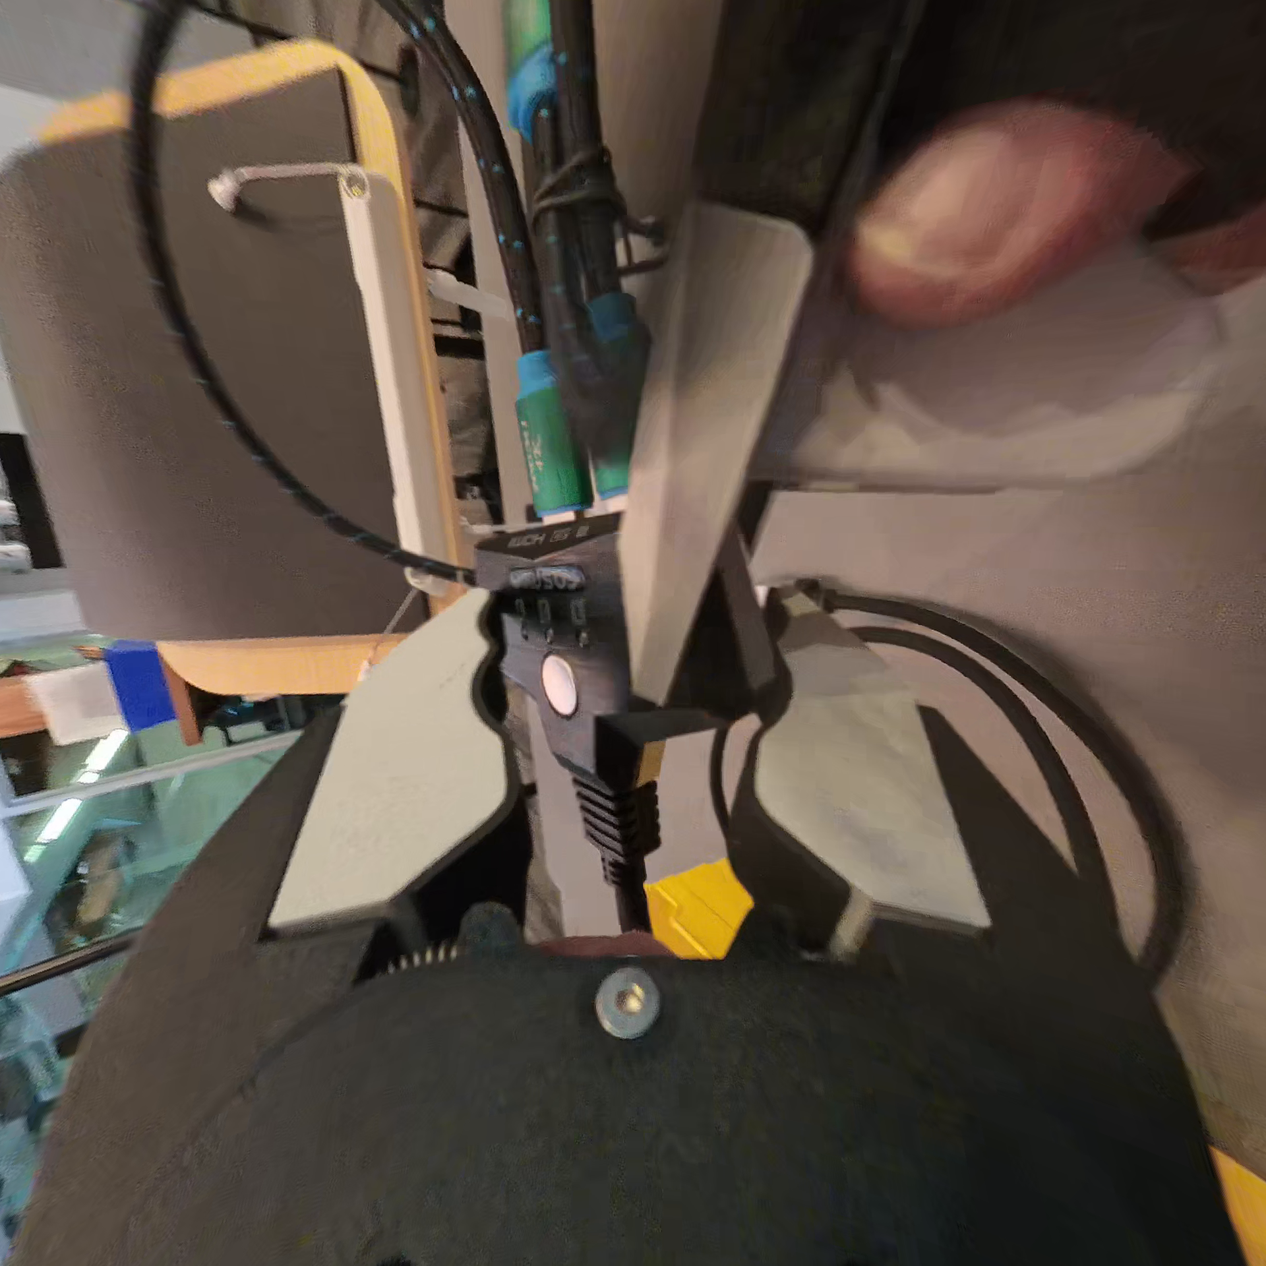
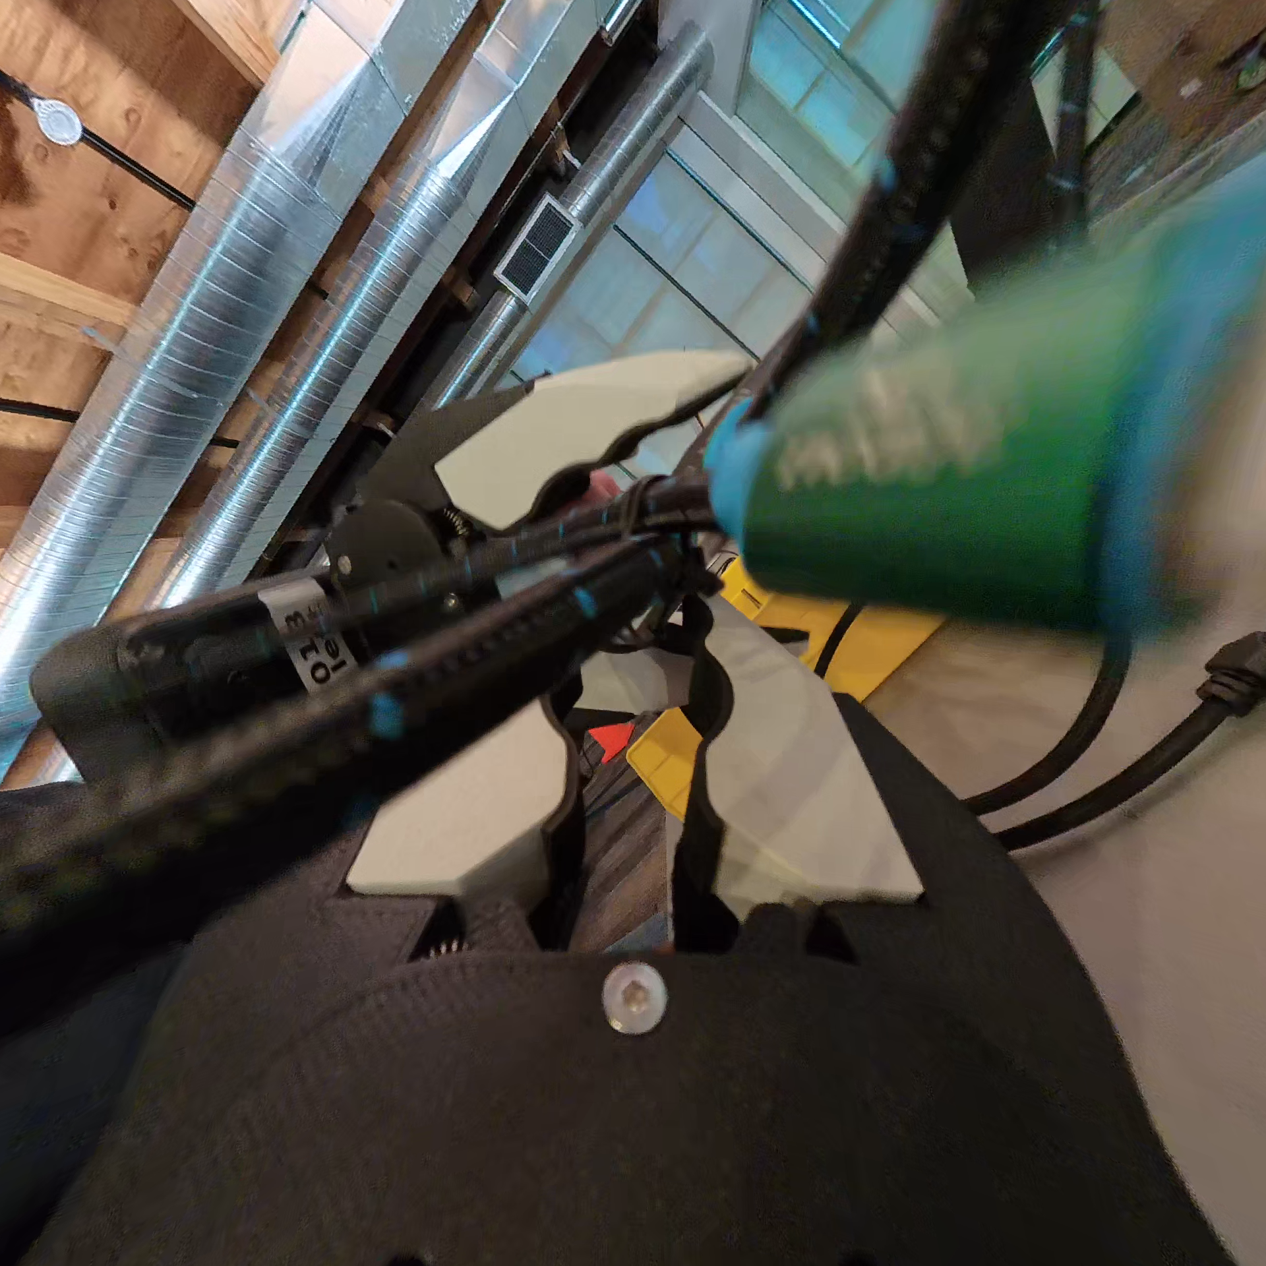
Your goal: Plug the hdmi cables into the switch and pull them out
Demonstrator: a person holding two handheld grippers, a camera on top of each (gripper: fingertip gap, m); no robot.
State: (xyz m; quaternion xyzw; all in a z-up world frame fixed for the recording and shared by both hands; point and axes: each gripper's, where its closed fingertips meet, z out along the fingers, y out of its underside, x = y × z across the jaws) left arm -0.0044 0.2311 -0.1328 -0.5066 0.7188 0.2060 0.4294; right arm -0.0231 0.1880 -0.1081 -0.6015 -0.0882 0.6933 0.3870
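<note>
**Switch held between the left tongs, green plug blurred across the right view**

Much is hard to read. In the right wrist view a blurred green and blue HDMI plug (image 2: 959,493) fills the upper right of the frame, so close that its far end is cut off, and braided black cables with blue flecks (image 2: 438,616) cross the centre and hide the tips of the right tongs (image 2: 637,692). Whether those tongs grip anything cannot be told; only a narrow gap shows lower down between their grey fingers (image 2: 479,808). A person's thumb (image 1: 993,212), smeared by motion, sits at the upper right of the left wrist view.

The small black HDMI switch (image 1: 555,616), with a round silver button and a moulded black lead at its near end, lies at frame centre between the left tongs (image 1: 634,658), which are closed around it. Two green plugs (image 1: 551,445) with blue collars sit in its far edge, just above. A grey tong finger of the other gripper (image 1: 712,411) reaches down against the switch.
</note>
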